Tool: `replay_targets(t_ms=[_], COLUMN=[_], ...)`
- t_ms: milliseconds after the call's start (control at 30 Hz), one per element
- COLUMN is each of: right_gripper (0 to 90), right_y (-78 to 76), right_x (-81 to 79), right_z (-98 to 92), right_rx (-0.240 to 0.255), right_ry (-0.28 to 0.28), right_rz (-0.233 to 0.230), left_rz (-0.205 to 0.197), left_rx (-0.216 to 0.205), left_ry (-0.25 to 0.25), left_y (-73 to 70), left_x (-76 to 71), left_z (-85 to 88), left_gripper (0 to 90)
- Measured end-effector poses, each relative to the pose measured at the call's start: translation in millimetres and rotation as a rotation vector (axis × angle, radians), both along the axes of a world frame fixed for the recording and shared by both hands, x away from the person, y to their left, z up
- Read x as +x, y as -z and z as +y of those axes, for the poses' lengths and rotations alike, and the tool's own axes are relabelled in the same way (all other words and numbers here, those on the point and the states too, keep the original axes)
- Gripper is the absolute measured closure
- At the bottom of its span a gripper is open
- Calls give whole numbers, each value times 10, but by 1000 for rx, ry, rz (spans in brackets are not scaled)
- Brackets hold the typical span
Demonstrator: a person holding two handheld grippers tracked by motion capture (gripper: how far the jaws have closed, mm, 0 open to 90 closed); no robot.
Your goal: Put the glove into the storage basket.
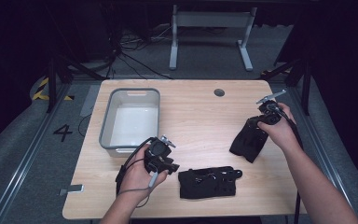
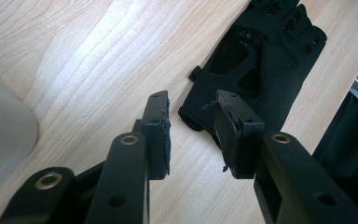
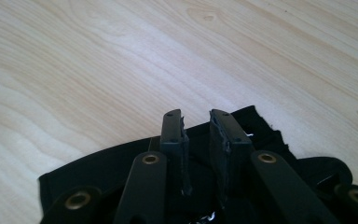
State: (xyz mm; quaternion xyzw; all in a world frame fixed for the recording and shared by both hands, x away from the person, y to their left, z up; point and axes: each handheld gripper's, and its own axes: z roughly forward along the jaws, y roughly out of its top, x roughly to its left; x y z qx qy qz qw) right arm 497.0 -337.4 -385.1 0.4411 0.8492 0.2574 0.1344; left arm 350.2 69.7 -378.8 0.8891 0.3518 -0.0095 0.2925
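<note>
Left gripper (image 2: 191, 126) jaws apart near glove (image 2: 256, 60); right gripper (image 3: 196, 140) parted (second glove (image 3: 121, 168) beneath).

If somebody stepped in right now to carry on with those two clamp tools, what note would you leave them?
Left gripper: jaws apart, nothing between them, hovering at the cuff end of the black fingerless fabric glove that lies flat on the light wooden table near the front edge.
Right gripper: jaws parted with a narrow gap, over the second black fabric glove at the table's right side; whether the pads pinch it is unclear.
The grey rectangular plastic bin, back left, has no glove in it.
Done: no glove binned yet.
Left: probably both gloves go into the bin.
</note>
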Motion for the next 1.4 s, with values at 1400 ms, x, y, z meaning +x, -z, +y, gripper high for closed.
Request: replay_targets(t_ms=[1400], right_gripper=[840], right_y=[474], right_x=[398], right_z=[-79], right_rx=[-31], right_ry=[77], right_rz=[34], left_rz=[42], left_rx=[0], left_ry=[32], left_y=[133], left_x=[67], left_z=[-50], left_gripper=[626])
